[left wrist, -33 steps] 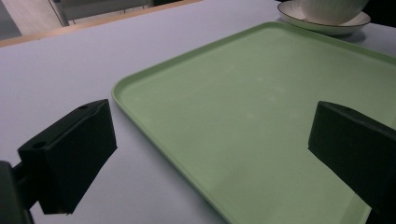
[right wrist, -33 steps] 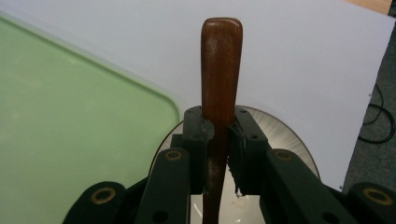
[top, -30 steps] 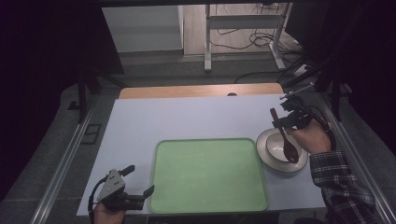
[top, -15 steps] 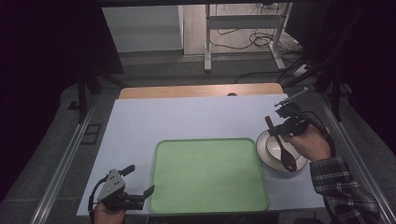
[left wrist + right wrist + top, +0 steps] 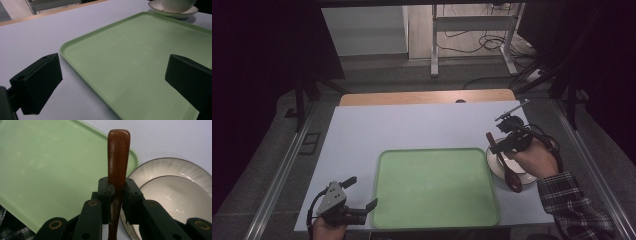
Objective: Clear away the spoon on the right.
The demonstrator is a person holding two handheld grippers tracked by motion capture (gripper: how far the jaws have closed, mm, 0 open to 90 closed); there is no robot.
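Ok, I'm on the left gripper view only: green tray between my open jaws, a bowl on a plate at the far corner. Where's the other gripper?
Observer: The right gripper is above the plate, off the tray's right edge.
Operator: Is it carrying anything?
Observer: Yes, a brown wooden spoon, clamped by its handle between the jaws.
Operator: Which way does the spoon point?
Observer: In the high view its dark scoop end hangs over the plate's near side, and the handle tip points to the table's far side.
Operator: Anything in the bowl?
Observer: No, the bowl looks empty and white inside.
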